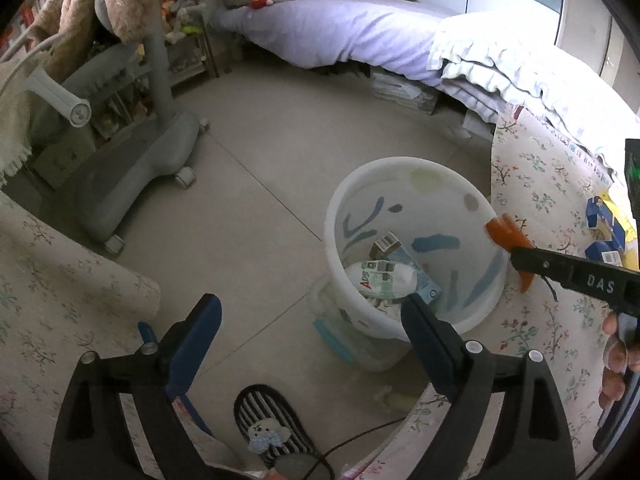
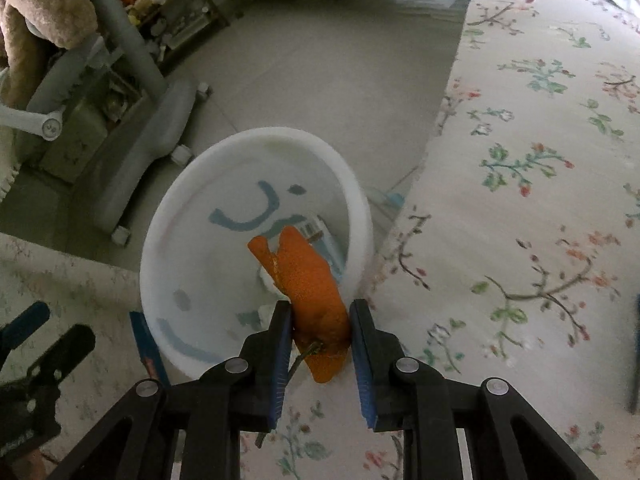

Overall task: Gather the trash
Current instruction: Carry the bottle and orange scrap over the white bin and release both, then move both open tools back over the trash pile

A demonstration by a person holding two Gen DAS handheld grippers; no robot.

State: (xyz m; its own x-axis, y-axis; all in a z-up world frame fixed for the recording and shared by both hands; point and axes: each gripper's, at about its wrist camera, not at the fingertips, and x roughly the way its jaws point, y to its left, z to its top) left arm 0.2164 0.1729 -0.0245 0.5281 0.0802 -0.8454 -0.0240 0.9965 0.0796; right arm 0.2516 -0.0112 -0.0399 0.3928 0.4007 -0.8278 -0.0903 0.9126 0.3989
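Left gripper [image 1: 310, 322]: your jaws stand wide apart, empty.
Right gripper [image 2: 320, 334]: you clamp the orange peel [image 2: 308, 280]; its lower end is blurred.
Bin [image 2: 160, 240]: below the peel, contents partly hidden.

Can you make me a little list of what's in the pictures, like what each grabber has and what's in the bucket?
left gripper: open, empty
right gripper: shut on an orange peel, above the bucket's edge
bucket: white round plastic bin on the floor
inside bucket: white bottle, small cardboard box
beside bucket: floral cloth
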